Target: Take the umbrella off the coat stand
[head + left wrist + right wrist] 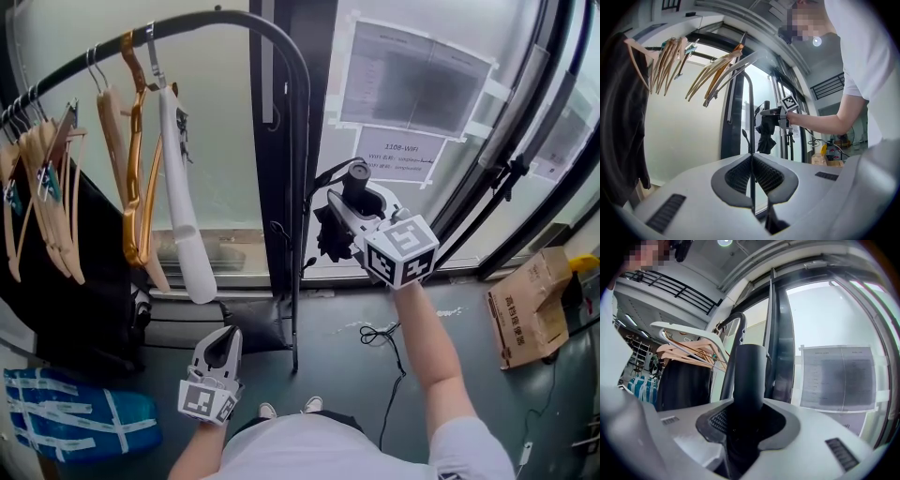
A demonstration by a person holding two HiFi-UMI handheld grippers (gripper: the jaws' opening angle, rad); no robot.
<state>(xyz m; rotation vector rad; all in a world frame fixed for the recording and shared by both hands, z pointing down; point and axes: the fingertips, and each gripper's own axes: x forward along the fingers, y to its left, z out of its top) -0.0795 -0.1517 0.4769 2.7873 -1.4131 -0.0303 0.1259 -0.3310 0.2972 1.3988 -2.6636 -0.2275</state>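
- Umbrella (328, 239), black and folded, hangs upright just beside the coat stand (298, 141) post, handle up.
- Right gripper (349, 208) jaws clamp the handle.
- Glass door (469, 169) stands close behind.
- Hangers (136, 187) crowd the rail's left.
- Left gripper (225, 339) is low, closed and empty.
- Strap-to-hook contact cannot be made out.

cannot read the print on the paper sheets (412, 80) taped to the glass: too small, too blurred. loses the rail of the coat stand (216, 19) past the head view's left edge. sees nothing of the lower handle of the umbrella (330, 239), sunk in shadow between the jaws of the right hand-held gripper (361, 202).
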